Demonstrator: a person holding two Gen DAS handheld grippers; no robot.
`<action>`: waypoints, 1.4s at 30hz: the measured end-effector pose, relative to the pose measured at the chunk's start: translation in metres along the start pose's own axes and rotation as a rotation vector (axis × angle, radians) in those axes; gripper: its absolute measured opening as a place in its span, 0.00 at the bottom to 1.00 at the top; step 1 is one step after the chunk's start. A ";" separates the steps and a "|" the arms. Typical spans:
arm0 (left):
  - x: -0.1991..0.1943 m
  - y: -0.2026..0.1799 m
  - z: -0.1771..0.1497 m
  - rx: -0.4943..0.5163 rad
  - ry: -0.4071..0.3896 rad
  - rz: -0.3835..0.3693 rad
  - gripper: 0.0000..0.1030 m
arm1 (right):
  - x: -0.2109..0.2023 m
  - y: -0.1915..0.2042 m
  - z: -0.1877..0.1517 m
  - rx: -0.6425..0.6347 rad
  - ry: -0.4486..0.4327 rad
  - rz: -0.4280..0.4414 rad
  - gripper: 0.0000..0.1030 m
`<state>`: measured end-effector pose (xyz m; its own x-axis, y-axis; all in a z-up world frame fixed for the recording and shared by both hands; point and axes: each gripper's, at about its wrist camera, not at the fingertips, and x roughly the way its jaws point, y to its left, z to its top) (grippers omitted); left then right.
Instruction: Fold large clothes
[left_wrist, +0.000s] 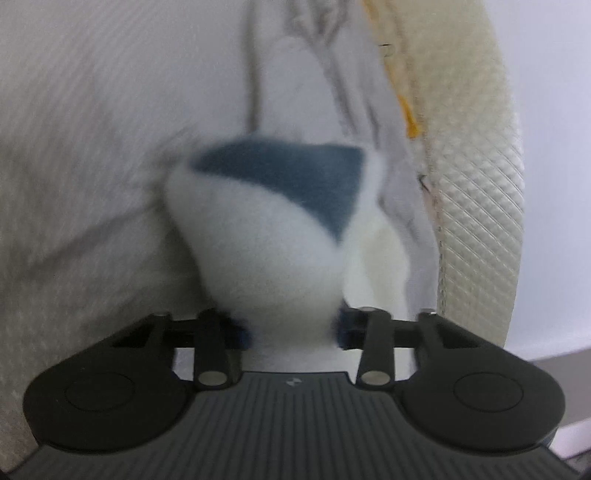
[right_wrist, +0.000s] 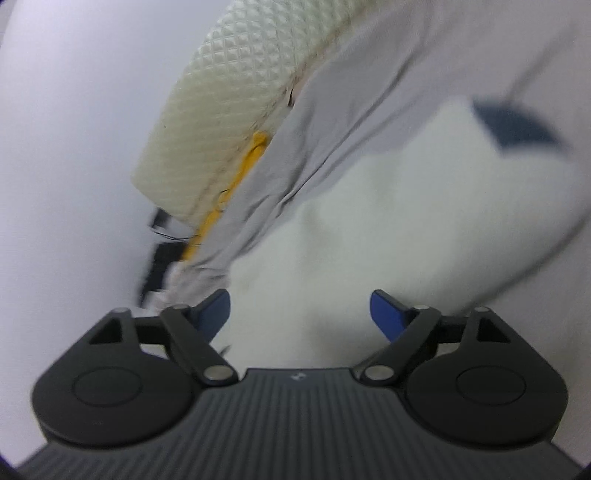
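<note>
A white fleecy garment with a dark blue patch (left_wrist: 295, 177) hangs bunched in front of my left gripper (left_wrist: 293, 330). The blue fingertips sit close against the bunch and pinch it. In the right wrist view the same white garment (right_wrist: 369, 221) lies spread under my right gripper (right_wrist: 300, 314), its blue patch (right_wrist: 517, 125) at the far right. The right blue fingertips (right_wrist: 388, 314) stand wide apart just above the cloth, holding nothing. Both views are blurred.
A pale grey sheet (right_wrist: 332, 122) covers the bed under the garment. A cream quilted mattress edge (right_wrist: 229, 103) with yellow trim (right_wrist: 236, 177) runs beside it, also in the left wrist view (left_wrist: 476, 184). A white wall (right_wrist: 66, 147) lies beyond.
</note>
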<state>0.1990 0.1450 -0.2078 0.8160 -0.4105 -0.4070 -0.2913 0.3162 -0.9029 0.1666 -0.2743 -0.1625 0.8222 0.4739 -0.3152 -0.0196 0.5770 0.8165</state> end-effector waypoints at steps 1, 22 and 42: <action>-0.002 -0.005 -0.001 0.023 -0.007 -0.006 0.36 | 0.003 -0.002 -0.004 0.034 0.021 0.012 0.84; 0.010 0.001 -0.002 0.018 0.079 0.026 0.87 | 0.020 -0.078 0.020 0.488 -0.164 -0.071 1.00; 0.036 -0.015 0.001 0.094 -0.008 0.030 0.57 | 0.029 -0.072 0.029 0.304 -0.124 -0.122 0.55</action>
<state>0.2330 0.1261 -0.2087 0.8115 -0.3932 -0.4323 -0.2680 0.4069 -0.8733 0.2078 -0.3214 -0.2167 0.8714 0.3182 -0.3734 0.2383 0.3909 0.8891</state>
